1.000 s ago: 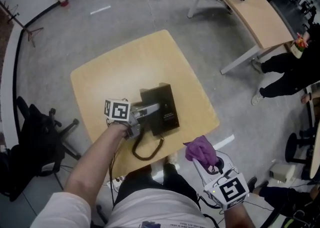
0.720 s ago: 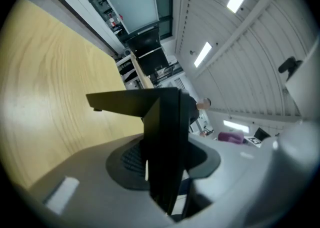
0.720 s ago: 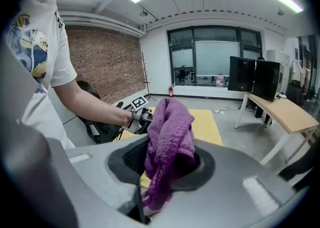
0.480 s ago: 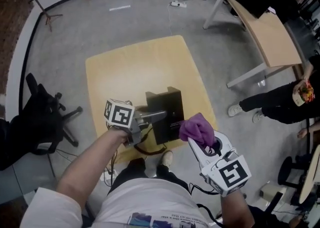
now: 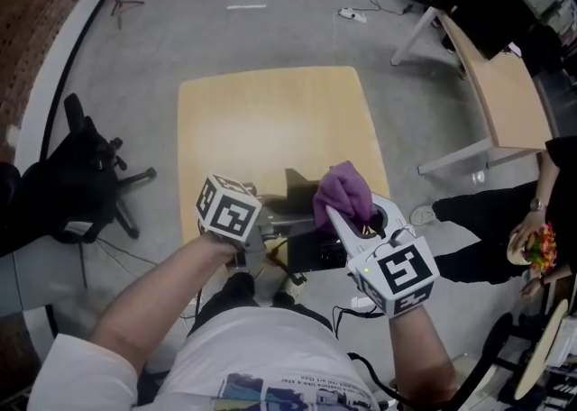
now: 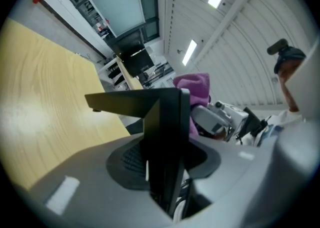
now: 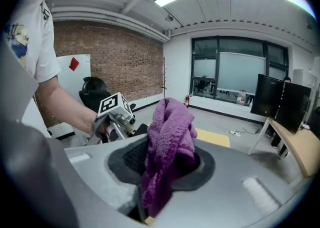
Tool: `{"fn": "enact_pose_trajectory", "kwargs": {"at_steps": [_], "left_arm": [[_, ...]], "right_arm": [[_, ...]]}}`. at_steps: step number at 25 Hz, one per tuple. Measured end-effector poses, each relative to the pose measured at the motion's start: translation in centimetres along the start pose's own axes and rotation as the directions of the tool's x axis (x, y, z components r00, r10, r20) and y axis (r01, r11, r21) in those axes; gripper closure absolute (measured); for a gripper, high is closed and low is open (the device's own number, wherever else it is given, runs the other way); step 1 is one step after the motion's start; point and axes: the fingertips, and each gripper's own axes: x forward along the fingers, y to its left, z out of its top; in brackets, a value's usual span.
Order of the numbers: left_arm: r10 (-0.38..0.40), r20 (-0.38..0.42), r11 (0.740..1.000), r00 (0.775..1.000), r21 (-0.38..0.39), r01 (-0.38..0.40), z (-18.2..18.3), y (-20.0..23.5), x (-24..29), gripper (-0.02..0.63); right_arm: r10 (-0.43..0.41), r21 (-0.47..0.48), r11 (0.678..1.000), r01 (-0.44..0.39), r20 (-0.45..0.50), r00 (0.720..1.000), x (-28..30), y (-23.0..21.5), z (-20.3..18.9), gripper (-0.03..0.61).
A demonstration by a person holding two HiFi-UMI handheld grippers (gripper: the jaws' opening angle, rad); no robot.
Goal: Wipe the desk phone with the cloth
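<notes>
Clamping the black desk phone (image 6: 167, 122), my left gripper (image 6: 161, 182) has both jaws pressed on its dark body. My right gripper (image 7: 162, 172) is closed on the purple cloth (image 7: 170, 132), which bunches above the pads. At lower centre of the head view, the cloth overlaps the phone at the wooden table's (image 5: 261, 121) near edge; I cannot tell whether they touch.

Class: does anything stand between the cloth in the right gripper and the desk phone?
Nothing visible does. The cloth, shut in the right gripper, is right by the desk phone, which the left gripper grips from the other side.
</notes>
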Motion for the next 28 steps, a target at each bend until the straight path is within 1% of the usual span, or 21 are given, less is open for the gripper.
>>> {"fn": "enact_pose_trajectory", "kwargs": {"at_steps": [7,12,16,20,23,28], "left_arm": [[-0.003,0.056,1.0,0.998,-0.016,0.004,1.0,-0.1,-1.5,0.436],[-0.003,0.065,1.0,0.998,-0.017,0.005,1.5,0.0,-2.4,0.436],[-0.007,0.088,1.0,0.996,-0.024,0.009,2.0,0.1,-2.9,0.436],[-0.014,0.092,1.0,0.996,-0.018,0.016,2.6,0.1,-3.0,0.434],[-0.02,0.087,1.0,0.996,-0.014,0.021,2.8,-0.1,-3.0,0.436],[-0.025,0.062,1.0,0.998,-0.003,0.025,2.3,-0.5,-3.0,0.436]], "right_arm": [[0.026,-0.004,1.0,-0.026,-0.04,0.999,0.0,2.1,-1.7,0.476],[0.033,0.026,0.999,-0.031,-0.093,0.995,-0.9,3.6,-4.5,0.476],[0.061,0.048,0.997,-0.055,-0.142,0.988,-1.7,5.1,-7.2,0.477],[0.089,0.058,0.995,-0.079,-0.189,0.978,-2.5,6.0,-9.1,0.477],[0.096,0.06,0.994,-0.086,-0.196,0.976,-3.0,6.1,-8.7,0.477],[0.062,0.022,0.998,-0.06,-0.124,0.99,-3.9,4.5,-4.2,0.477]]}}
